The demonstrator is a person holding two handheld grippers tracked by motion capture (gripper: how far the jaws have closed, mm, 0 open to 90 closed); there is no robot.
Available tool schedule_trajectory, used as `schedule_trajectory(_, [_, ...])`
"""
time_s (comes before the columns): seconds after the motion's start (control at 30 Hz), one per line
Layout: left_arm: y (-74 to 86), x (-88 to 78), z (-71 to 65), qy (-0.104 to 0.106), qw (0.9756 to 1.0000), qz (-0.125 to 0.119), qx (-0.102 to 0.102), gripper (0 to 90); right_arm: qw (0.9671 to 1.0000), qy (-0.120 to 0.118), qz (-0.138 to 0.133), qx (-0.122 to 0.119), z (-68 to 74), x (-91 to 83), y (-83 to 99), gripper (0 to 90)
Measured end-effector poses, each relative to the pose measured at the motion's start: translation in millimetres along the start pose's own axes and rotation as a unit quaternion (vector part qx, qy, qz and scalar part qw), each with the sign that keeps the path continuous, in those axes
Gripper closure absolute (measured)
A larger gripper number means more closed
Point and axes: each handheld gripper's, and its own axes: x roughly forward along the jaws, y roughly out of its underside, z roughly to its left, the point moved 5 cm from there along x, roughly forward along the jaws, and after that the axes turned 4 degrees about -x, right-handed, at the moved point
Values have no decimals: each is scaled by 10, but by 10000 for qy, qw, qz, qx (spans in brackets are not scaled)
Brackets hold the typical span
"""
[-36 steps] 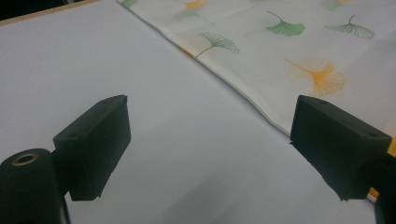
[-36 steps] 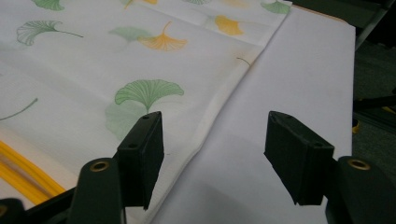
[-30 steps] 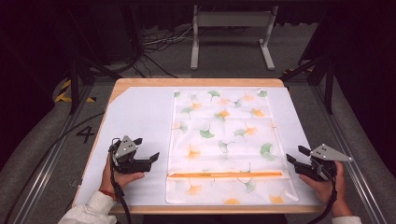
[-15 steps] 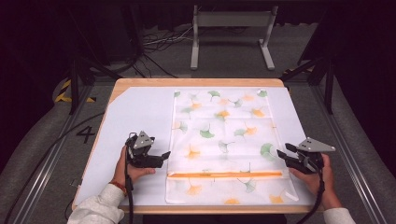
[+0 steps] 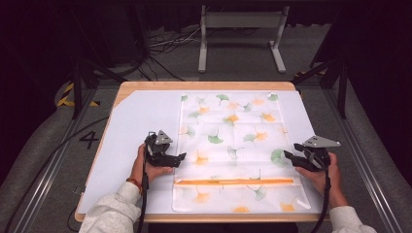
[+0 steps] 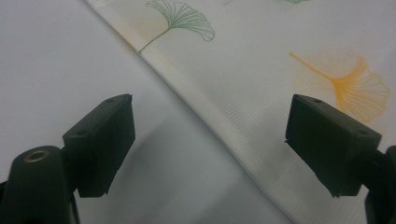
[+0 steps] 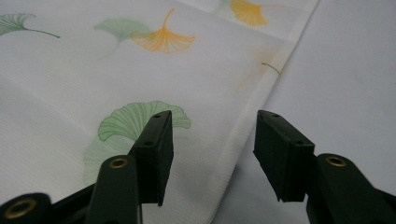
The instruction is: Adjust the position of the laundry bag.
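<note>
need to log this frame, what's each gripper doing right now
Left gripper: open, holding nothing, at the white leaf-printed cloth's edge.
Right gripper: open, holding nothing, straddling that cloth's edge.

Cloth (image 6: 261,93) cut by frame edges in both gripper views; tongs' bases cropped at bottom.

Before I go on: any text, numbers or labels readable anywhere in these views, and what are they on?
"4" – dark numeral on the grey floor left of the table.
Small dark marks on the orange strip of the leaf-print cloth: too small to read.
Nothing to read in the left gripper view or right gripper view.
</note>
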Motion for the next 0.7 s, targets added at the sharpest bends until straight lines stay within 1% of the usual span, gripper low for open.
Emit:
schedule_trajectory(0.07, [5,49,-3,-50,9999,144,-4,165,10000,28,34,20,-13,17,4,460])
schedule_trajectory(0.13, [4,52,-3,-52,9999,162,9,162,9999,75,117,88,-42,56,17,430])
schedule_trajectory(0.17, [7,55,-2,-40,9998,177,-13,165,9998,59,133,133,-49,68,19,423])
schedule_trajectory(0.2, [6,58,1,-54,9997,215,-35,175,9995,53,200,233,-75,99,34,407])
schedule_trajectory(0.23, [4,56,-2,-60,9997,242,-44,181,9993,3,219,301,-85,115,44,412])
schedule_trajectory(0.27, [4,56,-2,-60,9997,242,-44,186,9993,3,219,301,-85,115,44,412])
schedule_trajectory(0.3, [0,52,-5,-75,9996,280,-46,186,9991,-50,213,372,-92,122,50,429])
schedule_trajectory(0.33, [-2,50,-6,-78,9995,288,-40,211,9989,-74,226,402,-97,118,45,487])
schedule_trajectory(0.37, [-7,36,-9,-62,9994,339,-24,233,9989,-123,246,367,-90,117,42,530])
schedule_trajectory(0.4, [-10,27,-7,-47,9995,312,10,280,9989,-181,247,359,-76,116,39,572])
schedule_trajectory(0.43, [-8,17,-10,-30,9995,313,-20,331,9989,-222,258,327,-62,115,35,606])
schedule_trajectory(0.47, [-7,2,-10,-20,9995,312,14,378,9988,-253,280,304,-53,114,29,648])
schedule_trajectory(0.5, [-7,2,-10,-20,9995,312,14,447,9988,-253,280,304,-53,114,29,648])
schedule_trajectory(0.53, [-3,-13,-16,26,9995,321,8,447,9988,-282,300,270,-41,114,23,685])
schedule_trajectory(0.57, [-3,-17,-12,13,9995,301,3,542,9987,-295,314,280,-34,116,20,726])
schedule_trajectory(0.6, [-1,-20,-6,22,9997,260,-22,608,9986,-285,325,289,-36,117,17,763])
schedule_trajectory(0.63, [3,-26,0,76,9996,254,-85,672,9985,-283,344,302,-40,117,13,810])
schedule_trajectory(0.67, [6,-27,11,122,9996,220,-151,735,9983,-323,350,344,-43,118,8,835])
schedule_trajectory(0.7, [6,-29,16,160,9995,204,-163,768,9982,-328,361,337,-43,120,4,847])
